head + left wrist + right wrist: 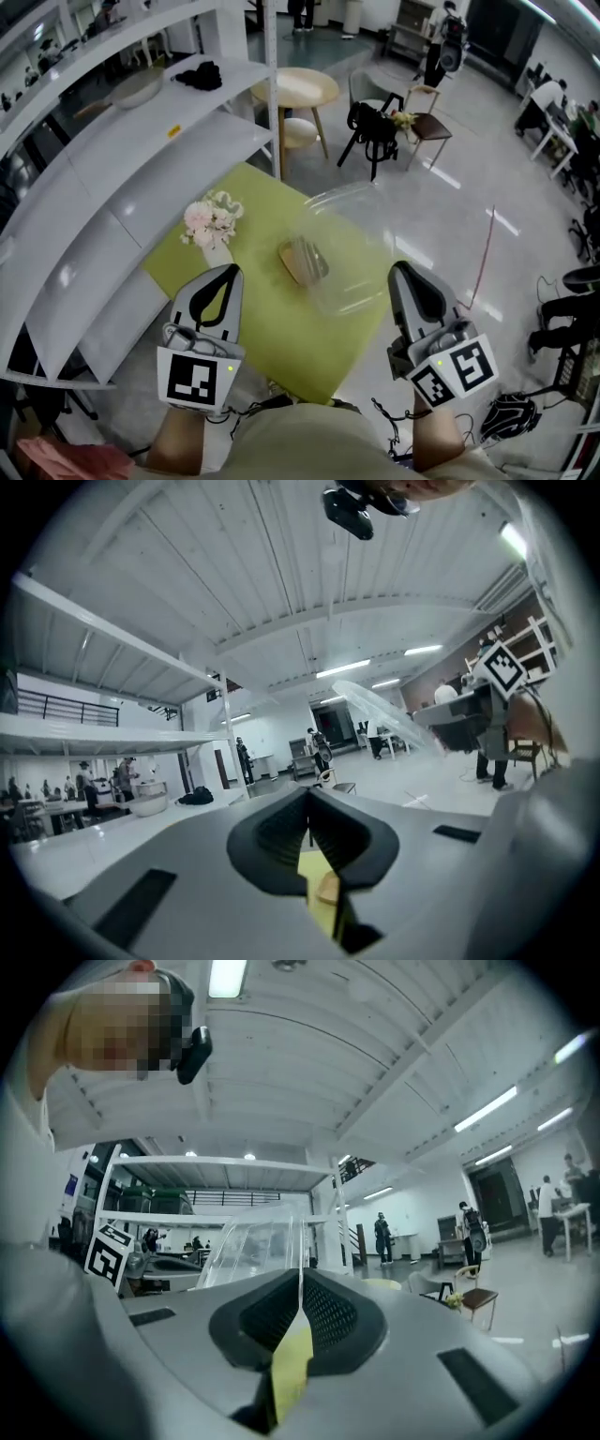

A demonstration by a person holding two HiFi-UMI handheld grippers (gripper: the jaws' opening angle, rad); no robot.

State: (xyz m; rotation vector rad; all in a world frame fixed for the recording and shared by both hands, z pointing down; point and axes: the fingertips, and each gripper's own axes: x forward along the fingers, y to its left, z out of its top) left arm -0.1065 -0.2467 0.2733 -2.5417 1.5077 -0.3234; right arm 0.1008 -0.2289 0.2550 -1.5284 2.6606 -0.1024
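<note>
My right gripper (pixel 403 270) (pixel 300 1297) is shut on the rim of a clear plastic dome cover (pixel 352 244) (pixel 253 1246). The cover hangs tilted above the green table (pixel 234 319). Below it, on the table, lies a brown bread-like piece (pixel 302 261), glimpsed through the left jaws too (pixel 327 888). My left gripper (pixel 228 272) (pixel 309 822) is shut with nothing in it, over the table's near left part. The left gripper view shows the cover (pixel 384 714) held up at the right.
A small vase of pink and white flowers (pixel 211 223) stands at the table's left. White shelves (pixel 141 159) run along the left, bearing a bowl (pixel 136 89) and a black item (pixel 199 75). Beyond are a round wooden table (pixel 295 86) and chairs (pixel 375 127).
</note>
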